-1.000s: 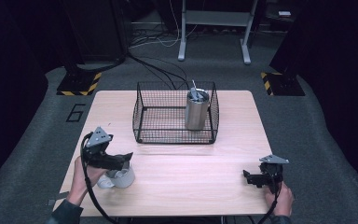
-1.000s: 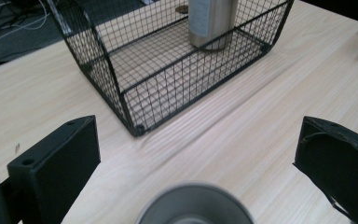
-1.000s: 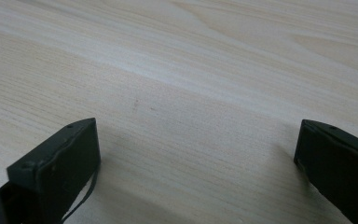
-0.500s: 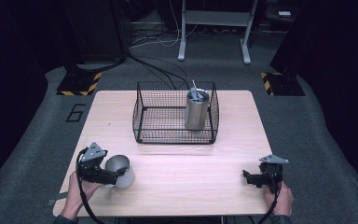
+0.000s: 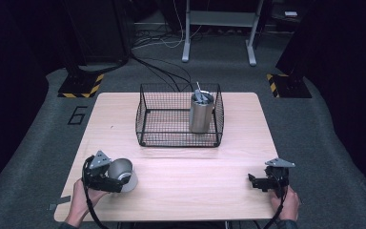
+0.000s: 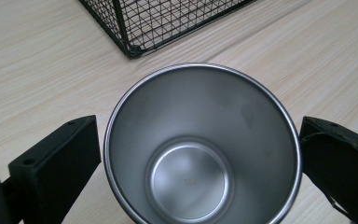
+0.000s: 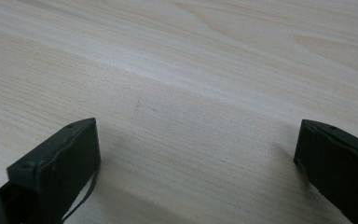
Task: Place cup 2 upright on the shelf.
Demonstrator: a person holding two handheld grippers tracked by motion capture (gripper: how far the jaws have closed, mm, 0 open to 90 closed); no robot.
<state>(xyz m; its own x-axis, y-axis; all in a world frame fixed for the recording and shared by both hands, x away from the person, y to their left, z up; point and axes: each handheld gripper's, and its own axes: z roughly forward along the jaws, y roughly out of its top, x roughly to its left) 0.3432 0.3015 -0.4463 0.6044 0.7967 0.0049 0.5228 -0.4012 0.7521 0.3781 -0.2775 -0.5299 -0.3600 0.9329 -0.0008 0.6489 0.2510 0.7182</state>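
The empty, round stainless-steel cup (image 6: 200,149) sits between the spread jaws of the left tongs (image 5: 106,172) at the near left of the pale wooden worktop (image 5: 186,186), a slight gap showing on each side. Its slick, tapered wall could slip from an off-centre squeeze, or tip against the black wire basket (image 5: 178,117). The right tongs (image 5: 266,180) hang spread and empty over bare wood.
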